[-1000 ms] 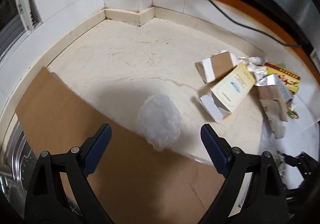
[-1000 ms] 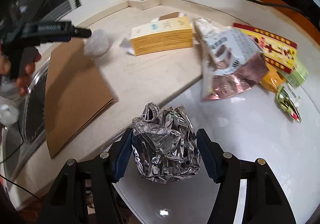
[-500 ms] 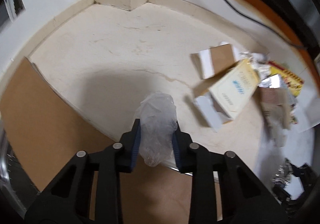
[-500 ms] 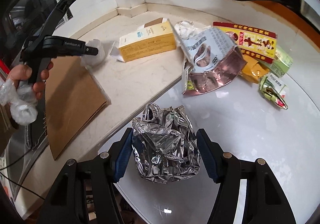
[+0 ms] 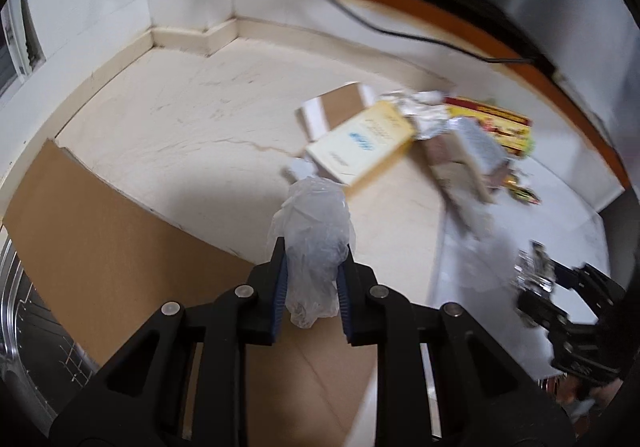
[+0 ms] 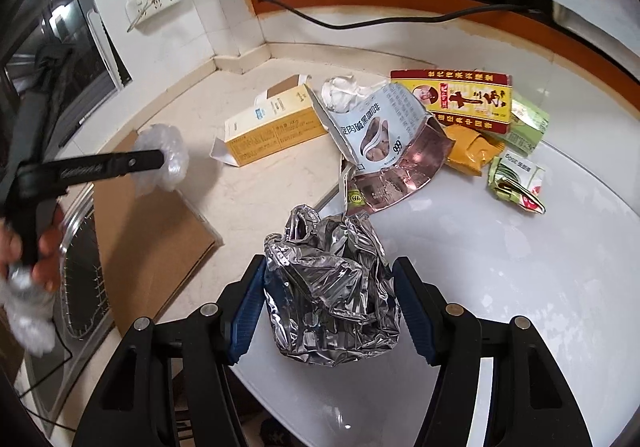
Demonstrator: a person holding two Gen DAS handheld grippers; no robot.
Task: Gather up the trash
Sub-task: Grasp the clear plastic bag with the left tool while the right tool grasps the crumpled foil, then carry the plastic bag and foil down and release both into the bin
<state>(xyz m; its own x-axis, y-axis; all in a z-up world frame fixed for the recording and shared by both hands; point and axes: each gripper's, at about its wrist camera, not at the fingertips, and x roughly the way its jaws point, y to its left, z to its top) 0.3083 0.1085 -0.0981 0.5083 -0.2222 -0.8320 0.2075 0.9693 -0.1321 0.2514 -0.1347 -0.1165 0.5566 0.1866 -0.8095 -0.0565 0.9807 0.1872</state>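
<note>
The cream stone counter [image 5: 192, 115] runs back to its tiled inner corner, and a glossy white surface [image 6: 500, 267] joins it on the right. A flat sheet of brown cardboard [image 5: 104, 243] lies along the counter's left front edge, part of it over a wire rack [image 6: 82, 283] at that edge. Toward the counter's right side, where it meets the white surface, the rest of the trash sits in a heap: a yellow carton [image 6: 276, 127] with its flaps open, a torn white and copper pouch [image 6: 384, 143] touching it, a red and yellow packet [image 6: 456, 99] behind that, and small green wrappers [image 6: 516, 179] out on the white surface.

My right claw [image 6: 330, 307] is partly open, its blue pads pressed against either side of a crumpled silver foil bag [image 6: 332, 295], which it holds above the near edge of the white surface. My left claw [image 5: 312, 283] is nearly shut, pinching a wad of clear plastic film [image 5: 316, 231] above the cardboard's right edge; the film bulges out past the fingertips [image 5: 280, 279].
</note>
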